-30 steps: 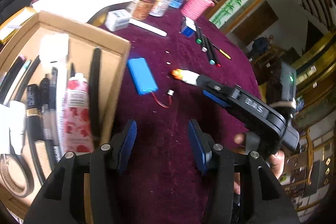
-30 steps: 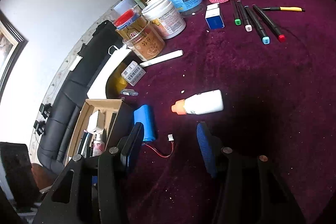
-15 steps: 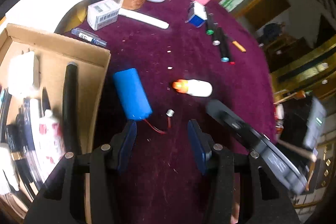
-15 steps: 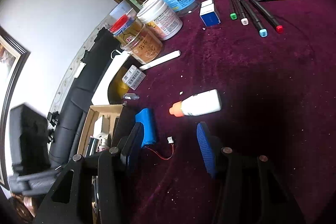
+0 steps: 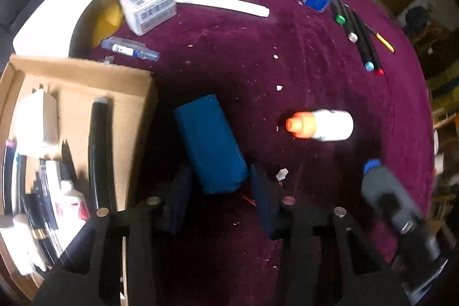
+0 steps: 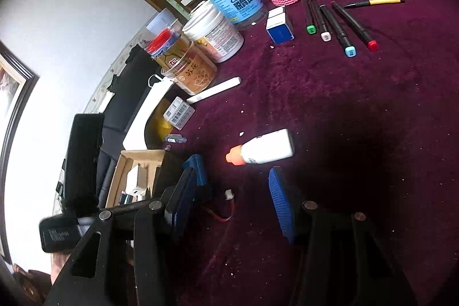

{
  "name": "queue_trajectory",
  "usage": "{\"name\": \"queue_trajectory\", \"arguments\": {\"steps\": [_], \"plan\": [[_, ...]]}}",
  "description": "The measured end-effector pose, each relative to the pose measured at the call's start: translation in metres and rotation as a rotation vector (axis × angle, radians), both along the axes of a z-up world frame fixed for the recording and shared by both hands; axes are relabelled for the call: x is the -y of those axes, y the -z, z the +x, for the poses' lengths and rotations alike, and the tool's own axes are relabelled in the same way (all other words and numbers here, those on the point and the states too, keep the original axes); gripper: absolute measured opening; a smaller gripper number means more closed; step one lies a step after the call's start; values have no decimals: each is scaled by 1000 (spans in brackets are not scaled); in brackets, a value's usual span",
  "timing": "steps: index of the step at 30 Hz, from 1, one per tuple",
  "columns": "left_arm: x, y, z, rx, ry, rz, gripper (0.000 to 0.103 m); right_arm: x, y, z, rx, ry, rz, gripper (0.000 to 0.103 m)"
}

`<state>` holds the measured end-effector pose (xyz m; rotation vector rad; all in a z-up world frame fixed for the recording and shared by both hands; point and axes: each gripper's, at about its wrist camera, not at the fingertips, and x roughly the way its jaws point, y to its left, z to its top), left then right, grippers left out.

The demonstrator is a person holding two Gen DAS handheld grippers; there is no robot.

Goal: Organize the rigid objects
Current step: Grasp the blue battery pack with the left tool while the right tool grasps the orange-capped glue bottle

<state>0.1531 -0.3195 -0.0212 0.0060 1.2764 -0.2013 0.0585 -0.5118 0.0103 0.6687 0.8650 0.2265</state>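
left gripper (image 5: 219, 192) fingers closing — blue battery (image 5: 210, 144) between

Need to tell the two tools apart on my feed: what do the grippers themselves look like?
Both match. The left gripper has matte black angular finger arms with triangular cut-outs, round silver pivot pins and ribbed blue pads. The right gripper is built the same, its ribbed pads a brighter blue in that view. The left tool's body, seen from the right camera, is a black block with small white lettering, unreadable. No sleeves or cables show.
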Motion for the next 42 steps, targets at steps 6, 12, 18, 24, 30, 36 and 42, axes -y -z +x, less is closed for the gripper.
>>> {"name": "queue_trajectory", "arguments": {"steps": [6, 12, 18, 24, 30, 36, 42], "plan": [[-26, -7, -51, 40, 98, -92, 36, 9, 2, 0, -4, 22, 16, 47], [-33, -7, -125, 109, 231, -73, 37, 5, 5, 3, -12, 19, 24, 47], [-43, -10, -138, 119, 247, -113, 37, -1, 28, 29, -160, 59, 166, 47], [-58, -14, -137, 92, 234, -239, 37, -2, 32, 49, -264, 201, 66, 47], [-71, -22, -139, 94, 226, -300, 37, -1, 28, 76, -313, 273, -12, 47], [-79, -23, -139, 87, 213, -323, 37, -26, 24, 81, -313, 170, -219, 26], [-66, -15, -135, 84, 242, -280, 37, -17, 28, 23, -191, 17, -139, 26]]}}
